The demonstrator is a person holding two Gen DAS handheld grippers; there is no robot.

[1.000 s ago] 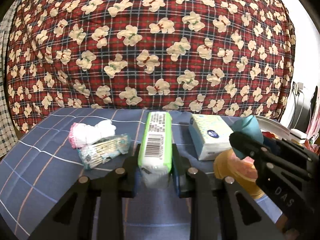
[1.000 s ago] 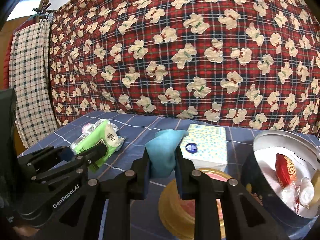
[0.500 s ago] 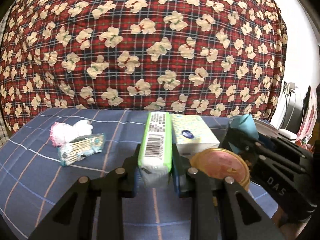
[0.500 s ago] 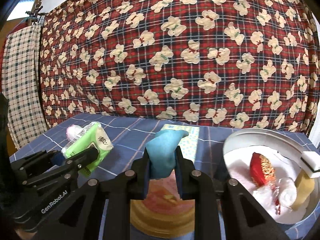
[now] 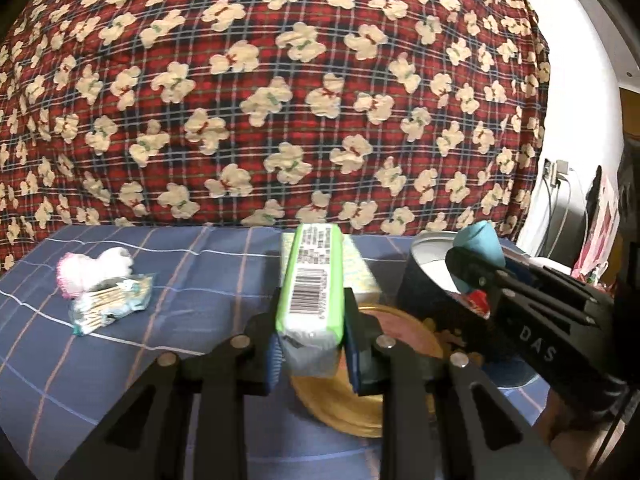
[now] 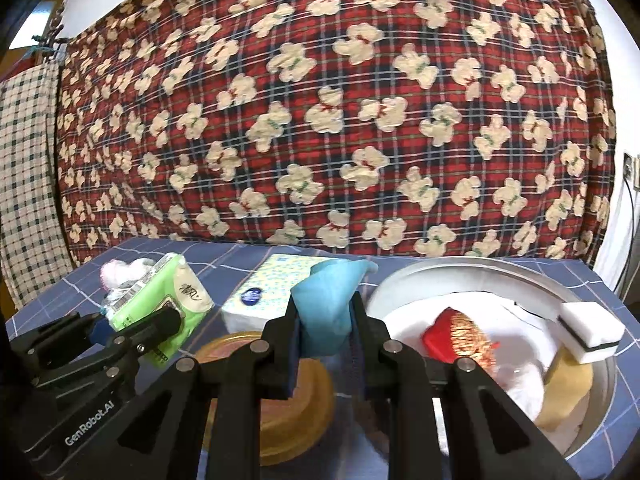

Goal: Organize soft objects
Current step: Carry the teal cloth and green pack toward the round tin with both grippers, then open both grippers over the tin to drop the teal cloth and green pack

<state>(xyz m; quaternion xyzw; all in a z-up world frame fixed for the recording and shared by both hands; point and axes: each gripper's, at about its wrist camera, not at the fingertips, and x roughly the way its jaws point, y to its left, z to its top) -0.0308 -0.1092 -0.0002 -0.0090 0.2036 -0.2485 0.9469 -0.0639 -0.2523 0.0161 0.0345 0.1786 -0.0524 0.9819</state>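
Grip status: left hand-held gripper (image 5: 312, 354) is clamped on a green plastic-wrapped tissue pack (image 5: 314, 280) with a barcode label on top, pack sticking forward between the pads. Right hand-held gripper (image 6: 326, 344) is clamped on a crumpled teal blue cloth (image 6: 330, 300), cloth bulging up above the pads.

Landmark is the round metal tin (image 6: 472, 276) with white lining, on the blue checked bedsheet (image 5: 200, 264). Teal cloth sits just left of the tin's rim, off the sheet. Green pack is further left, also off the sheet. Round gold tin lid (image 6: 288, 400) lies flat just left of the tin, under both grippers. Rectangular yellow-patterned tissue box (image 6: 268, 292) is behind the lid, left of the tin. Inside the tin: red and gold foil-wrapped item (image 6: 460, 336), white sponge block (image 6: 592, 328) at the right wall. Clear bag of cotton swabs (image 5: 110, 304) and fluffy pink and white cloth (image 5: 96, 264) lie touching, well left of the tin. Red plaid quilt with cream bear print (image 5: 280, 100) fills the background behind it.
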